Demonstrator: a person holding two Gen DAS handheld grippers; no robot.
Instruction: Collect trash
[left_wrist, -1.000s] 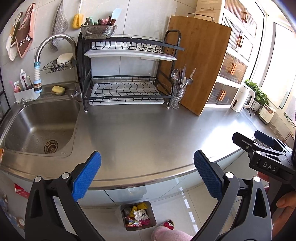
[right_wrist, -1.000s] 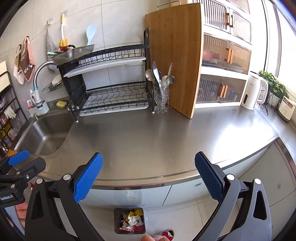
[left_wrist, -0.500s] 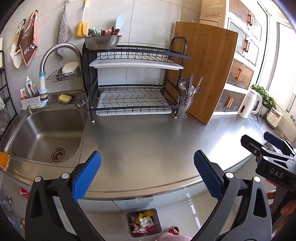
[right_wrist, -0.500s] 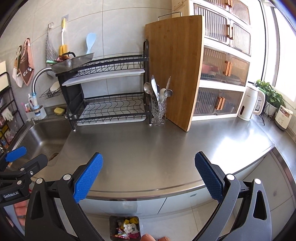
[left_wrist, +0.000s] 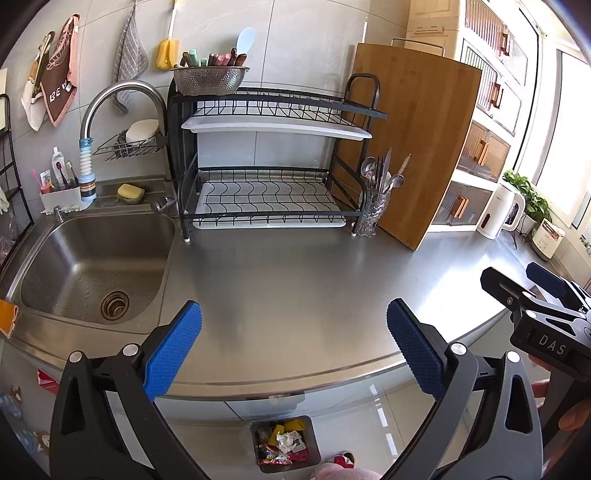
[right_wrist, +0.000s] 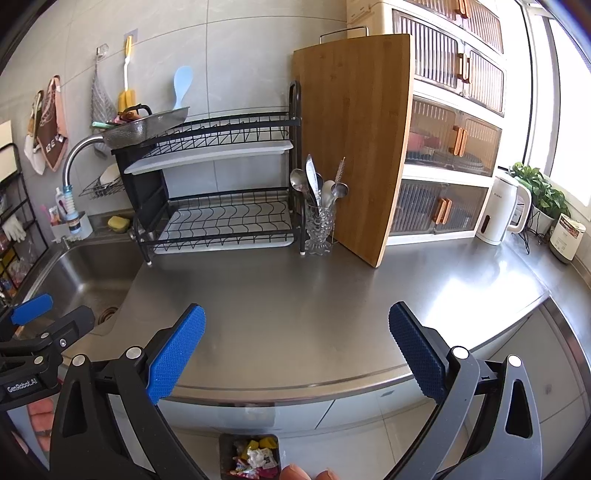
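Here the left gripper (left_wrist: 293, 349) hangs over the near edge of the steel counter (left_wrist: 295, 284), its blue pads spread wide with nothing between them. At far left lies the sink (left_wrist: 92, 258) under a curved faucet (left_wrist: 118, 99); beside it on the counter stand a black two-tier dish rack (left_wrist: 269, 162), a glass cutlery holder (left_wrist: 373, 214) and a leaning wooden cutting board (left_wrist: 413, 147), with a white kettle (left_wrist: 498, 210) at far right. On the floor below the counter edge sits a small bin (left_wrist: 284, 443) filled with crumpled wrappers (left_wrist: 282, 445), the collected trash. The right gripper (right_wrist: 297, 350) is likewise wide open and empty above the counter's near edge, the bin showing below it.
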